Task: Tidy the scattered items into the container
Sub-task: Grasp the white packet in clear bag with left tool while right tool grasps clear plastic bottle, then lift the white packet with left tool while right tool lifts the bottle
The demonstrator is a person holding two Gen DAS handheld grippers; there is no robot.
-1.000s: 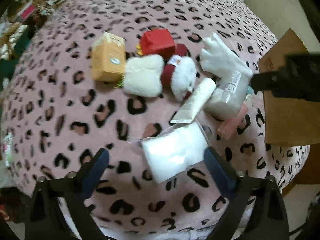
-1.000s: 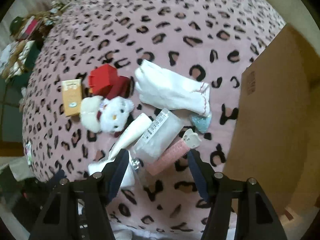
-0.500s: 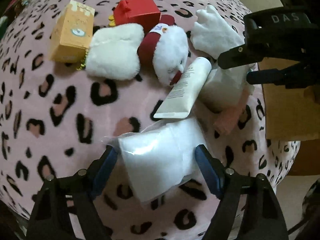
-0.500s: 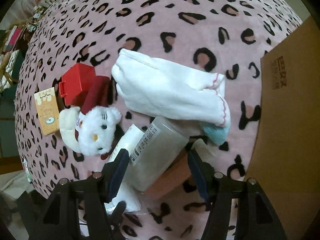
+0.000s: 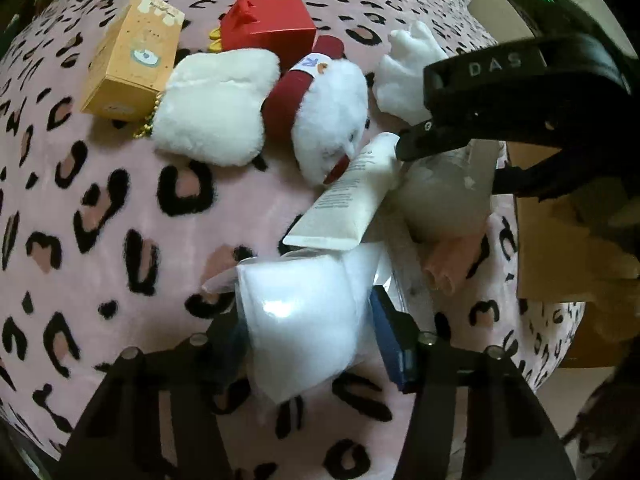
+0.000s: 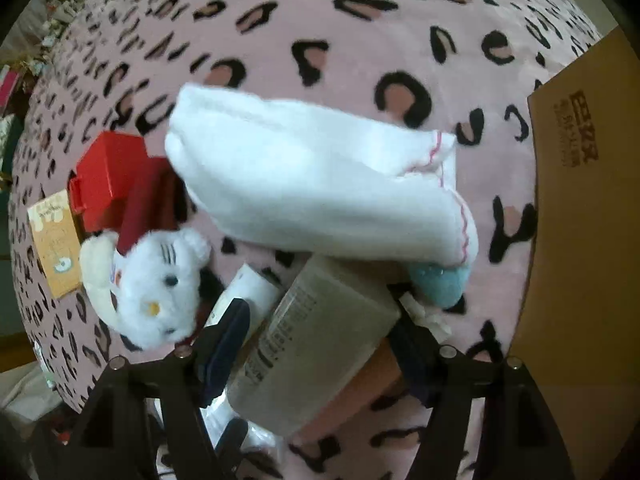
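My left gripper (image 5: 308, 340) points down at a white plastic packet (image 5: 300, 312); its jaws are closing and the blue pads press the packet's two sides. Beyond it lie a white tube (image 5: 352, 200), a translucent bottle (image 5: 440, 204) and a pink item (image 5: 452, 260). My right gripper (image 6: 320, 340) straddles the same bottle (image 6: 320, 332) from above. Its jaws are opening, and the pads stand beside the bottle without gripping it. A brown cardboard box (image 6: 580, 220) stands at the right.
Everything lies on a pink leopard-print blanket (image 5: 100, 220). At the back are an orange carton (image 5: 132, 52), a red box (image 5: 268, 26), a white furry pouch (image 5: 216, 108) and a white plush cat (image 6: 160, 280). A folded white cloth (image 6: 320, 184) covers a teal item (image 6: 440, 284).
Both grippers have come down close to the pile. The left jaws narrowed from wide apart onto the white packet. The right jaws spread a little around the bottle.
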